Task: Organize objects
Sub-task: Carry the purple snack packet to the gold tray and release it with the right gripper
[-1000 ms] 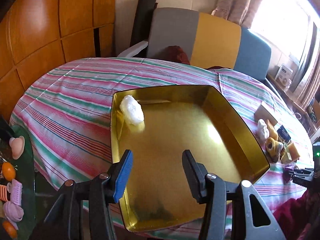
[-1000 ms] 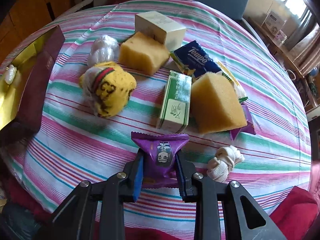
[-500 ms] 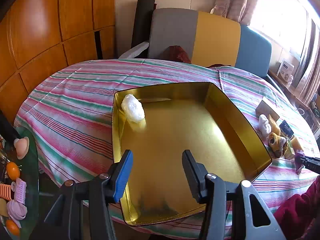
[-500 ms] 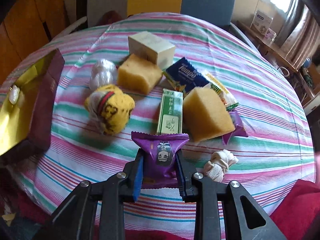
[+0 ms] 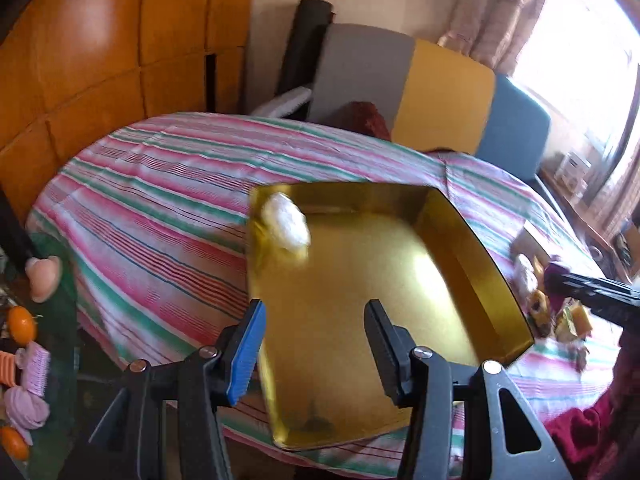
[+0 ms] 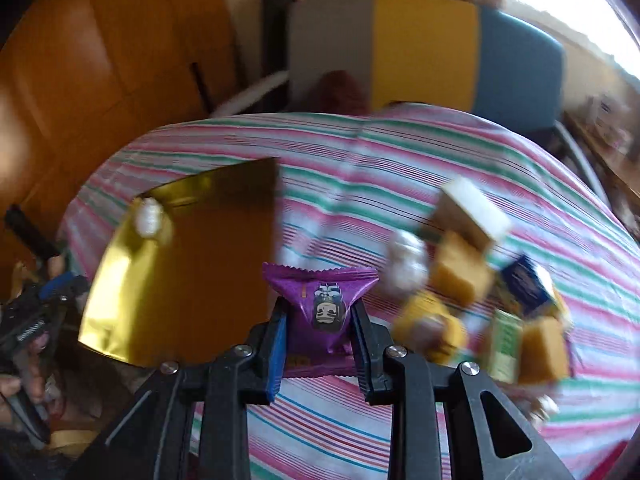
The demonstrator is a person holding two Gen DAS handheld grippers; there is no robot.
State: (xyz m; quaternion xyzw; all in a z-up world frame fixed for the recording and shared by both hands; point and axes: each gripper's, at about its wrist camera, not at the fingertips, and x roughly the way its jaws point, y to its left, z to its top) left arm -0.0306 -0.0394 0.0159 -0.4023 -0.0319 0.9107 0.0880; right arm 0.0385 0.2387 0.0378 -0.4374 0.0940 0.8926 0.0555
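The right claw [image 6: 319,322] was seen closed on a purple foil snack packet printed with a small cartoon face [image 6: 322,308], the packet being gripped at its sides and held off the striped pink, green and white cloth of the counter [image 6: 420,148]. The packet was held just to the right of the shallow gold metal tray [image 6: 132,280], near the tray's right wall and not over its floor. A white wrapped lump [image 6: 149,216] was seen in the tray's far left corner; the same white wrapped lump [image 5: 286,222] was seen against the gold tray's [image 5: 472,248] far left wall from the left wrist view.

To the right of the tray, and blurred, a cluster of things was spread on the cloth: a cream cardboard box [image 6: 472,210], a yellow sponge block [image 6: 460,276], a white crumpled wad [image 6: 406,268], a dark blue tissue pack [image 6: 524,286], a yellow knitted bundle [image 6: 430,326], a green and white carton [image 6: 506,346] and a second yellow sponge [image 6: 544,350].

The left claw [image 5: 316,344] was held wide open above the tray's near end, with nothing between its fingers. Behind the tray, beyond the counter, a chair back in grey, yellow and blue panels [image 5: 444,100] was seen.
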